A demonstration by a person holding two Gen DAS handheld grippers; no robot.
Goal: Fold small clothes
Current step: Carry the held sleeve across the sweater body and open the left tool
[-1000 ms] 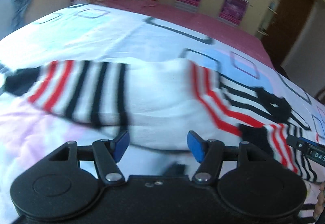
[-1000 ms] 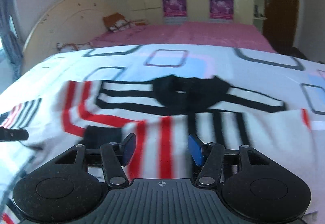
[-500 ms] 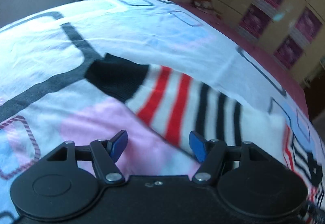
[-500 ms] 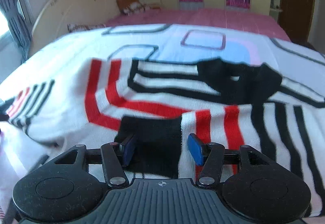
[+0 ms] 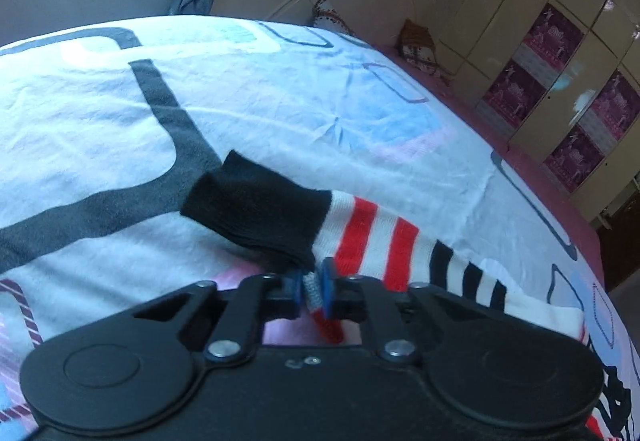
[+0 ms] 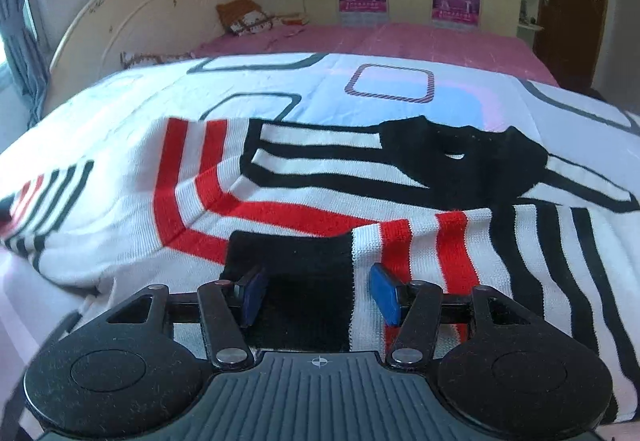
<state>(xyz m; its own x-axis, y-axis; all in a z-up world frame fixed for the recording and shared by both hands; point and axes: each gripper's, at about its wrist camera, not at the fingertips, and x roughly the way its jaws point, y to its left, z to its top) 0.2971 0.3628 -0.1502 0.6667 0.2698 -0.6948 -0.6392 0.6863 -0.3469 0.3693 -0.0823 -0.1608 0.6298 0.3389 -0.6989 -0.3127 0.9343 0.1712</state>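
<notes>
Bedspread (image 6: 120, 113), white with grey and blue rounded rectangles, covers the bed and serves as the folding surface; a pink sheet (image 6: 400, 41) shows beyond it, toward the headboard (image 6: 132, 13). Striped sweater (image 6: 304, 185), white with red and black bands and a black collar, lies spread flat on the bedspread, collar toward the headboard. Its right sleeve (image 6: 360, 241) is laid across the body of the sweater, black cuff at the near edge, a placement consistent with one sleeve fold done. Its left sleeve (image 5: 384, 241) extends outward over the bedspread, cuff (image 5: 256, 213) lifted slightly. Left gripper (image 5: 311, 291) is pinched closed on the near edge of the left sleeve just behind the cuff, probably to carry it inward over the body. Right gripper (image 6: 316, 295) stands with jaws apart, straddling the right cuff and holding nothing. Pillows (image 6: 248, 17) lie well apart near the headboard; nothing obstructs the fold.
</notes>
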